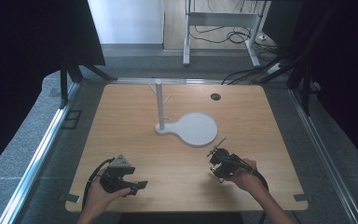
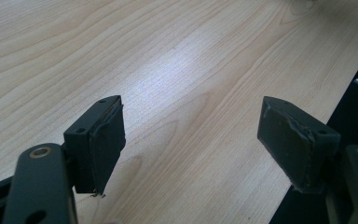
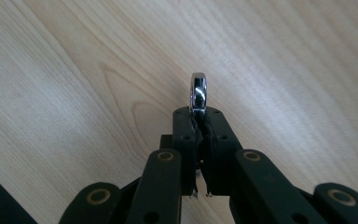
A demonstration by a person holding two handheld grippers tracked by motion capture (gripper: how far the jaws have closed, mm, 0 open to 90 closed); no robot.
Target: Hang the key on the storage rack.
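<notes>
**Table stock: one metal piece held, one stand, two grippers**

Item 1. Right gripper (image 1: 218,161). Held in the person's right hand over the near right part of the wooden table (image 1: 121,121). Jaws closed together on a shiny metal piece (image 3: 198,93); in the right gripper view the pads meet around its lower end and a rounded chrome tip stands out just past them, above bare wood. From the high view a thin metal rod (image 1: 217,144) sticks out of the jaws, angled up and away toward the far right. What sort of tool or utensil it is cannot be told.

Item 2. Left gripper (image 1: 137,185). Held in the left hand near the front left edge of the table, pointing right. Jaws wide apart, nothing between them; the left gripper view shows bare wood grain in the gap and the table's edge at the right.

Item 3. White stand (image 1: 159,105). Upright post with short side pegs, on a flat white base (image 1: 198,129) that widens into a round disc. Sits at mid-table, well apart from both grippers; the disc lies nearer the right gripper.

Item 4. Small dark round hole (image 1: 215,96) in the tabletop, far right of the post.
</notes>
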